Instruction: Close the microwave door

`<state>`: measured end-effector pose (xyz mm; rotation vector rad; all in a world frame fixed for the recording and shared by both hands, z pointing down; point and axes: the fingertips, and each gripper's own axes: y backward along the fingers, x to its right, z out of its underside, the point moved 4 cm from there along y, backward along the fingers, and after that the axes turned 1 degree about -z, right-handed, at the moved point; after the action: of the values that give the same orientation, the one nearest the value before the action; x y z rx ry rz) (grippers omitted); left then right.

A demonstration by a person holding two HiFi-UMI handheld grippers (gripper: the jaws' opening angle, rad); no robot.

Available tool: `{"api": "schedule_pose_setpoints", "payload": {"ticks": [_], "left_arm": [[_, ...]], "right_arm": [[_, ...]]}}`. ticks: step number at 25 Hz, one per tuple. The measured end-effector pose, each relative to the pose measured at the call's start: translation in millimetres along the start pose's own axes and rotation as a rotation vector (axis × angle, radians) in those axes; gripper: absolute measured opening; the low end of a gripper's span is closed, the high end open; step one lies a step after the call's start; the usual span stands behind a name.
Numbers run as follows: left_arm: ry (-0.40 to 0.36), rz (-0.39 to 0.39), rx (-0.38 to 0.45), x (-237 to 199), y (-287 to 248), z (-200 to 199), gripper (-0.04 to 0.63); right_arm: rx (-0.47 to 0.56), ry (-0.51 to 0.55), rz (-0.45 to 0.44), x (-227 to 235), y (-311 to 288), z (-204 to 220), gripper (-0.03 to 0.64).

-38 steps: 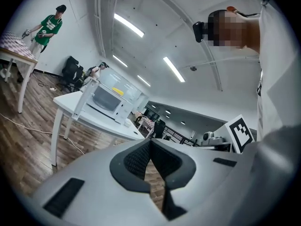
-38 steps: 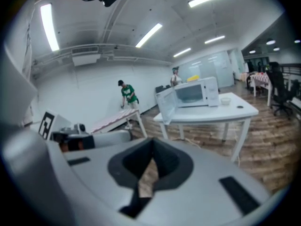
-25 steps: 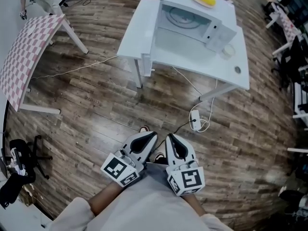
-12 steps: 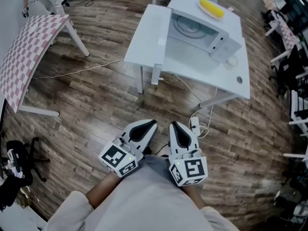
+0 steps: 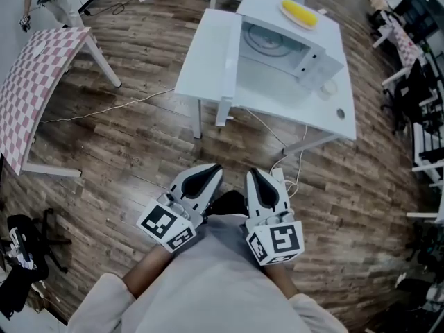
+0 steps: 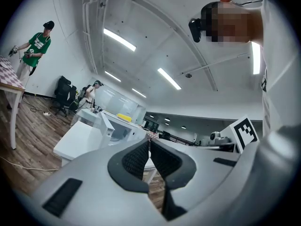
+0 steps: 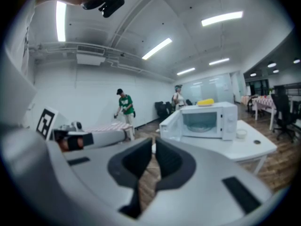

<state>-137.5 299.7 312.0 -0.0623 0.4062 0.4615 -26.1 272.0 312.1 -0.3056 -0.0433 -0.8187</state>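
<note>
Microwave (image 5: pixel 312 62): stood on the desk (image 5: pixel 326 109), well ahead of you.
Door (image 7: pixel 170 125): stood upright, swung open to its left, so your left gripper (image 5: pixel 214 170) was likely the nearer.
Cavity: held only a glass plate (image 5: pixel 267 39).
Right gripper (image 5: pixel 254 175): just beside the left.
Fingers: both pairs were pressed together, pinching nothing.

The white microwave (image 5: pixel 305 50) stands upright on a white desk (image 5: pixel 277 85), towards the desk's far side and turned at an angle to its edges. Its door (image 7: pixel 170 125) is wide open, hinged on the left and swung out, so the whole cavity shows, with a round glass turntable (image 5: pixel 267 39) lying flat on its floor. To the right of the opening is the control panel (image 7: pixel 229 121), which carries two round knobs, one above the other.
</note>
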Motion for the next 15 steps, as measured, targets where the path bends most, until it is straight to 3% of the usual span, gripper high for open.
{"api": "schedule_pose_setpoints", "payload": {"ticks": [15], "left_arm": [[0.016,-0.042,-0.017,-32,-27,-10,0.02]], "right_arm": [[-0.012,-0.025,-0.031,17,-41,-10,0.023]]}}
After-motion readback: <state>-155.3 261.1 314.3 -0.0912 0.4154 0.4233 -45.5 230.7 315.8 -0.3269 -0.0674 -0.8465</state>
